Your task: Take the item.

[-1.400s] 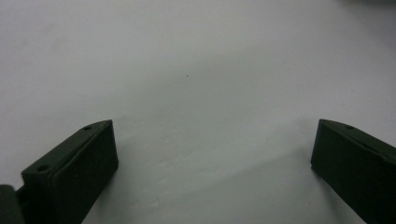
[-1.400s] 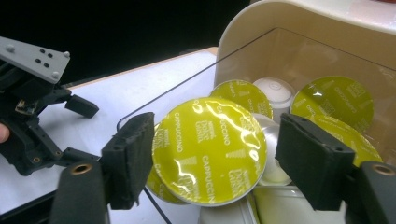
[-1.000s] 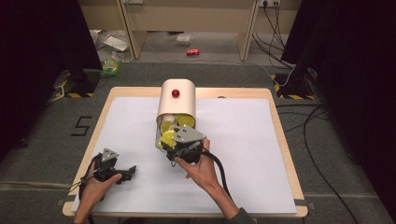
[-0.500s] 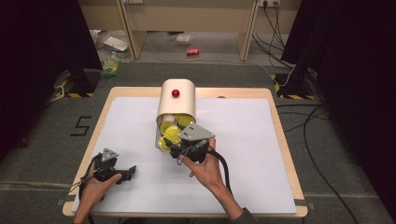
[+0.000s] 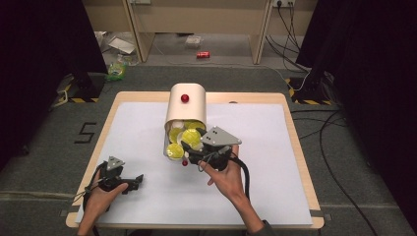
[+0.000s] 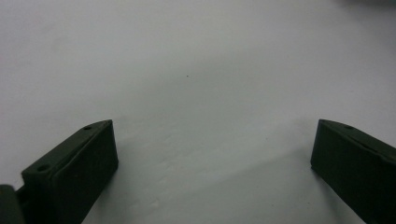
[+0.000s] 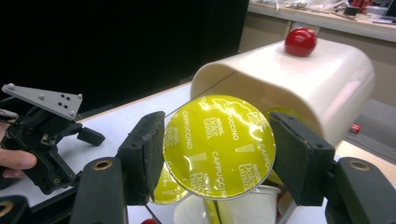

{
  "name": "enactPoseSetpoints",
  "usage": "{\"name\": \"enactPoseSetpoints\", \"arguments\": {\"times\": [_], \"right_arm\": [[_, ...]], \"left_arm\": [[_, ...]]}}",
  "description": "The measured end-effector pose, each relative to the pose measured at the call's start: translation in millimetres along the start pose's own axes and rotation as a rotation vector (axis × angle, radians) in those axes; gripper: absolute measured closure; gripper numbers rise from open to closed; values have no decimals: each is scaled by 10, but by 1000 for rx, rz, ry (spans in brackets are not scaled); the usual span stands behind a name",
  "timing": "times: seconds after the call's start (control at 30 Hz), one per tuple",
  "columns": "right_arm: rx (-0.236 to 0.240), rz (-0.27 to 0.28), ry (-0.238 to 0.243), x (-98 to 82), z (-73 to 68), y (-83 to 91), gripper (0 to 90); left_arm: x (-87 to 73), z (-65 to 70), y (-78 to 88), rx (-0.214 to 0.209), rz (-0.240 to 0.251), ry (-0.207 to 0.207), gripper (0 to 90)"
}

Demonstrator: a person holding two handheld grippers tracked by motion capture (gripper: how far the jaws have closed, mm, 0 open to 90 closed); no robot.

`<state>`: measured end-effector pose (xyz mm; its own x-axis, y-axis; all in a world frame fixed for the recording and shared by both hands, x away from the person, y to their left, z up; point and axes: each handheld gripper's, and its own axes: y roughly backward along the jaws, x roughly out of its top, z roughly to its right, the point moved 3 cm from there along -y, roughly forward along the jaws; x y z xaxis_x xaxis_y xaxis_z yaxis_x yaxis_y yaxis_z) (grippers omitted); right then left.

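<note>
We see the right tool [image 7: 217, 149] clamped on a yellow-lidded coffee capsule [image 7: 219, 147], held just off the mouth of the cream dispenser [image 5: 186, 105] lying mid-worktop [image 5: 275, 196], toward the far edge. More capsules [image 5: 175, 150] sit at its mouth. Left tool [image 5: 132, 183] rests open near the worktop's near left corner.

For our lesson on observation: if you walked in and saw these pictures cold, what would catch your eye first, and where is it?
First, the shiny yellow-green foil-lidded coffee capsule, printed "Cappuccino", clamped between the jaws of the right tool near the table's middle. Just behind it lies a cream rounded box with a red knob, more yellow capsules spilling from its open mouth. The left tool rests open on the white table sheet, near the front left corner.
</note>
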<state>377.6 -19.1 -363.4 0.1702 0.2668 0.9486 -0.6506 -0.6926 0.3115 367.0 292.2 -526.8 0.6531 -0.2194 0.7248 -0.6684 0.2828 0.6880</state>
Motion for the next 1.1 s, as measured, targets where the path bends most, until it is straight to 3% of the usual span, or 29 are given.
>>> {"name": "enactPoseSetpoints", "arguments": {"times": [0.33,0.6,0.97,1.1], "right_arm": [[-48,27,-8,24,153,273,388],[-128,30,-19,-38,376,501,388],[-227,15,-49,-195,680,703,388],[-241,17,-54,-222,724,743,387]], "left_arm": [[0,1,0,0,0,0,0],[-1,0,1,0,1,1,0],[-1,0,1,0,1,1,0],[0,0,1,0,0,1,0]]}}
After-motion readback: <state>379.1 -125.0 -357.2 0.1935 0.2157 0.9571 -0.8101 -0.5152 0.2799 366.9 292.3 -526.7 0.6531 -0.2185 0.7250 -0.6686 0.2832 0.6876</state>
